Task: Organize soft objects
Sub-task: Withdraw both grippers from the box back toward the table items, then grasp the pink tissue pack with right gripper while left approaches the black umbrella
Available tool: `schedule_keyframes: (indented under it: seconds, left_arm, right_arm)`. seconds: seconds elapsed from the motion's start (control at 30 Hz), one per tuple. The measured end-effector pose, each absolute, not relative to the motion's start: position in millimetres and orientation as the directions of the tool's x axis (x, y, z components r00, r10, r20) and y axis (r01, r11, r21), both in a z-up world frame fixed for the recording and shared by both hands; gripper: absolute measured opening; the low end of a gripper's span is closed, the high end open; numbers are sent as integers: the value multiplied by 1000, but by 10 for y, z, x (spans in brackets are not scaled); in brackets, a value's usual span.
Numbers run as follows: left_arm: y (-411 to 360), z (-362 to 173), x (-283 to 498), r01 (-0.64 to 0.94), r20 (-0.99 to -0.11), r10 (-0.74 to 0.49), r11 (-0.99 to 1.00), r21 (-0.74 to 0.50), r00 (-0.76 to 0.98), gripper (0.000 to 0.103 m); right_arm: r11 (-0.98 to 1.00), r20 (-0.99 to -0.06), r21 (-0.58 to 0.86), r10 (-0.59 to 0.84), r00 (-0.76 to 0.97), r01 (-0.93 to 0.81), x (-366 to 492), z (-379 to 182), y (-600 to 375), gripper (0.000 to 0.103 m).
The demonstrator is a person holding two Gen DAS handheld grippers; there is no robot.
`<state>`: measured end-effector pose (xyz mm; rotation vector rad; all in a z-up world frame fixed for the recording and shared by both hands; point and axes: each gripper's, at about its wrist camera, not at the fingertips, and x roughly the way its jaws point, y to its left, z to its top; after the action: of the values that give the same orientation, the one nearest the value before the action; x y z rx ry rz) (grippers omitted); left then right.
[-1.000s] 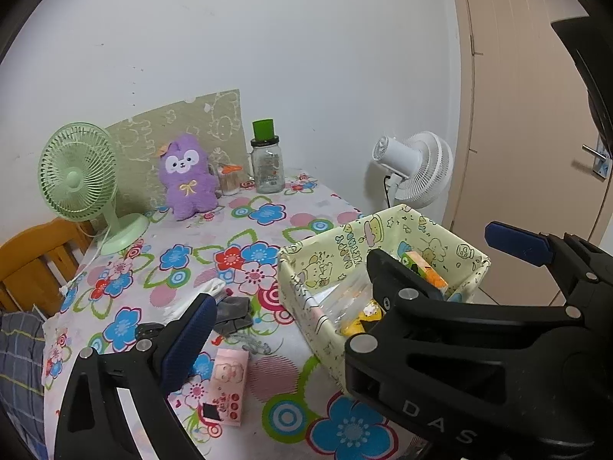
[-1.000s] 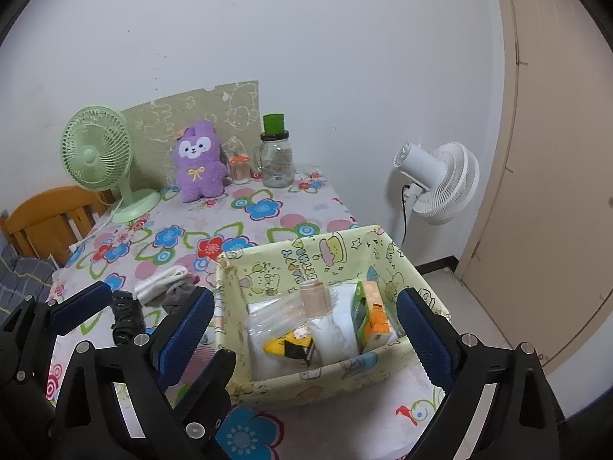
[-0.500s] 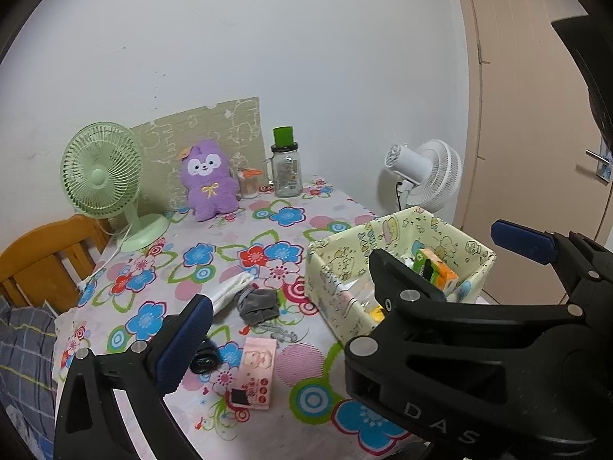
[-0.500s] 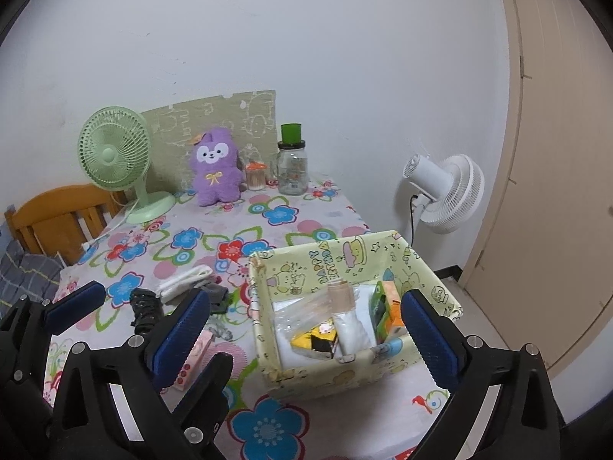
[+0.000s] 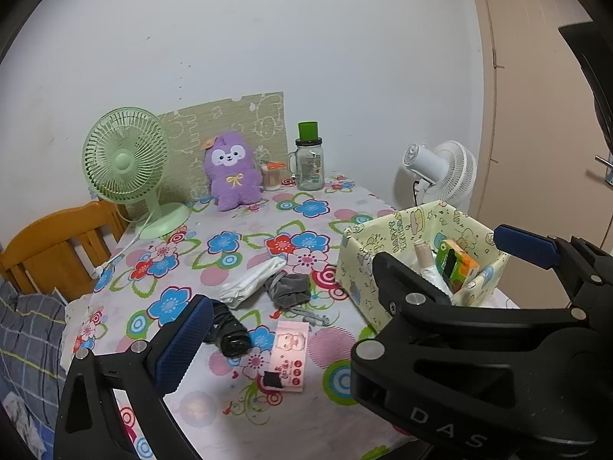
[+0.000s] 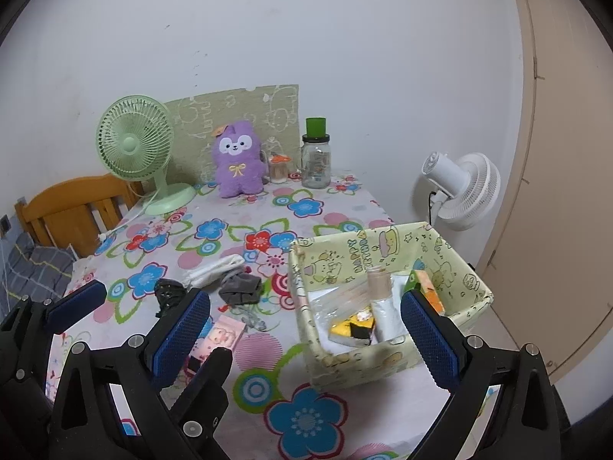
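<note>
Altogether 2 fans (image 5: 126,161), 1 plush (image 5: 232,170), 1 box (image 6: 345,368)

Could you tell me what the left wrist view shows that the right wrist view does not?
Only the left wrist view shows the door handle at the far right. Only the right wrist view shows the yellow-and-black packet at the bottom of the fabric box, and both grippers: left gripper, right gripper, each open and empty. Both show the purple plush, grey pouch and white cloth on the table.
</note>
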<state>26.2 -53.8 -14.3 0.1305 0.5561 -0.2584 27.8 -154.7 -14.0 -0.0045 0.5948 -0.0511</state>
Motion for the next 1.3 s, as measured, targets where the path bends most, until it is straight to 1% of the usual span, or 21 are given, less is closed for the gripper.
schedule_keyframes:
  seconds: [0.23,0.4,0.8,0.97,1.2,1.3]
  left_arm:
    - [-361,-208,259,264,-543,-200,964,41,816,103]
    - [-246,-277,264,255,-548,-195,966,34,813,103]
    - [-39,-524,357,250,-593,-185,968,29,783,102]
    - [36,-668,456,234,-621,-171,972,20,765,99]
    - [121,-850,571,208,-654,-149,978,13,742,98]
    - [160,-920,614,192,-669,-136,981,10,731,95]
  right_arm:
    - [999,-549,-28,-30,835,18,246,-189,-1344,101]
    - [1000,-560,-25,-12,829,-2,260,-269,-1227,101]
    - [1000,-612,-11,8,791,-19,380,-550,-1039,101]
    - [1000,-644,-16,9,765,-25,484,-712,-984,101]
    - [999,-685,-23,10,729,-36,643,-905,-919,101]
    - [999,-703,-29,6,711,-38,698,-981,-893,101]
